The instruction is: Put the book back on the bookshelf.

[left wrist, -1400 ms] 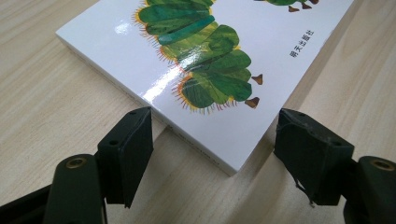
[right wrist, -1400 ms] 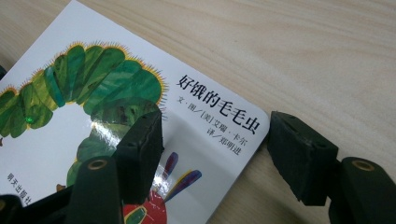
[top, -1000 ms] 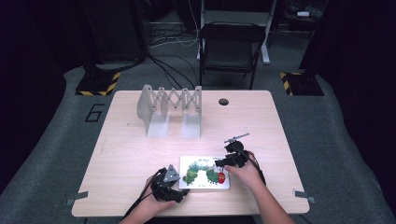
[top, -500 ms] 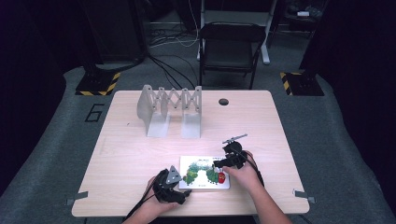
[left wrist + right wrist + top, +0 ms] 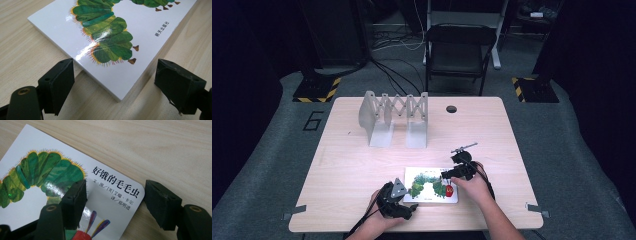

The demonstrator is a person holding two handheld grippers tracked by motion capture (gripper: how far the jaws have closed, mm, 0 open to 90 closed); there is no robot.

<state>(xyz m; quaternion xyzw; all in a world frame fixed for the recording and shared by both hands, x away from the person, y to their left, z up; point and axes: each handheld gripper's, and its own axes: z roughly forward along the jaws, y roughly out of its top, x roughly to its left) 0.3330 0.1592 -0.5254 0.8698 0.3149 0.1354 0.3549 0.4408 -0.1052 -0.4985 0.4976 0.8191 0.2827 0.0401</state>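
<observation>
A white picture book (image 5: 431,184) with a green caterpillar on its cover lies flat near the table's front edge. My left gripper (image 5: 411,206) is at its near left corner. In the left gripper view the book (image 5: 117,27) has that corner between the open jaws of the left gripper (image 5: 114,73), with neither pad touching it. My right gripper (image 5: 446,175) is over the book's right end. In the right gripper view the right gripper (image 5: 116,195) is open: one pad hangs over the cover (image 5: 50,177) and the other stands beyond the rounded corner, over the wood.
A grey accordion-style rack (image 5: 394,112) stands upright on the far left-middle of the wooden table (image 5: 492,130), with a small round hole (image 5: 451,109) to its right. A black chair (image 5: 459,47) stands beyond the far edge. The person's hands reach in over the front edge.
The right gripper has edged slightly left and nearer, onto the book's right end. The left gripper and the book have stayed put.
</observation>
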